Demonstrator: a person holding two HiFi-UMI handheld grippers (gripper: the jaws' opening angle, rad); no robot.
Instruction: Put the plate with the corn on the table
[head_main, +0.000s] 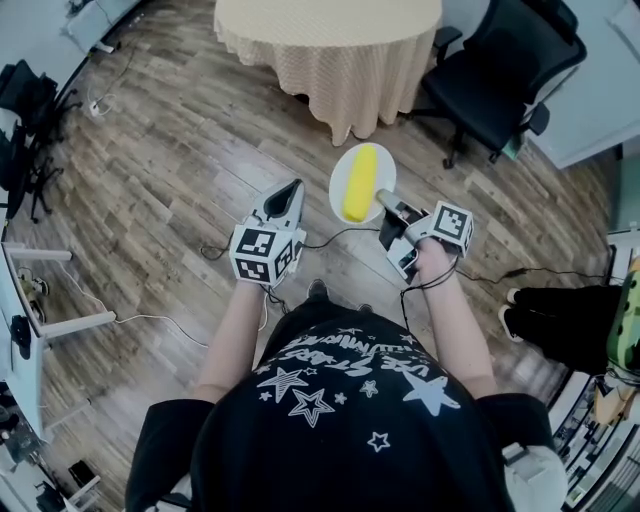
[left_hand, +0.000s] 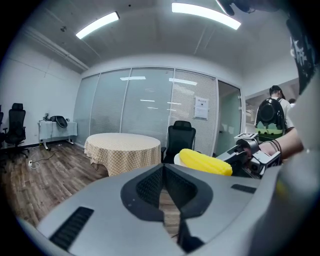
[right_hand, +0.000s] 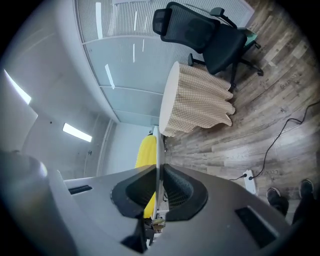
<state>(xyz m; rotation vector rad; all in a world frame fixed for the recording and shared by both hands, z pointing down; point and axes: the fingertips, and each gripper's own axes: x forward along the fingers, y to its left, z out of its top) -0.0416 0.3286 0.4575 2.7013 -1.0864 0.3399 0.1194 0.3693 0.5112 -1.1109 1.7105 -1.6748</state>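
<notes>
A white plate (head_main: 375, 165) carries a yellow corn cob (head_main: 359, 183) and hangs in the air above the wooden floor. My right gripper (head_main: 384, 201) is shut on the plate's near right rim; in the right gripper view the plate (right_hand: 158, 150) shows edge-on between the jaws with the corn (right_hand: 146, 150) beside it. My left gripper (head_main: 292, 190) is shut and empty, just left of the plate. From the left gripper view the corn (left_hand: 205, 161) lies to the right of the jaws. The round table (head_main: 330, 40) with a checked cloth stands ahead.
A black office chair (head_main: 505, 70) stands right of the table. Cables (head_main: 150, 318) trail over the floor near the person's feet. A white desk frame (head_main: 30, 320) is at the left, and another person's dark shoes (head_main: 520, 320) at the right.
</notes>
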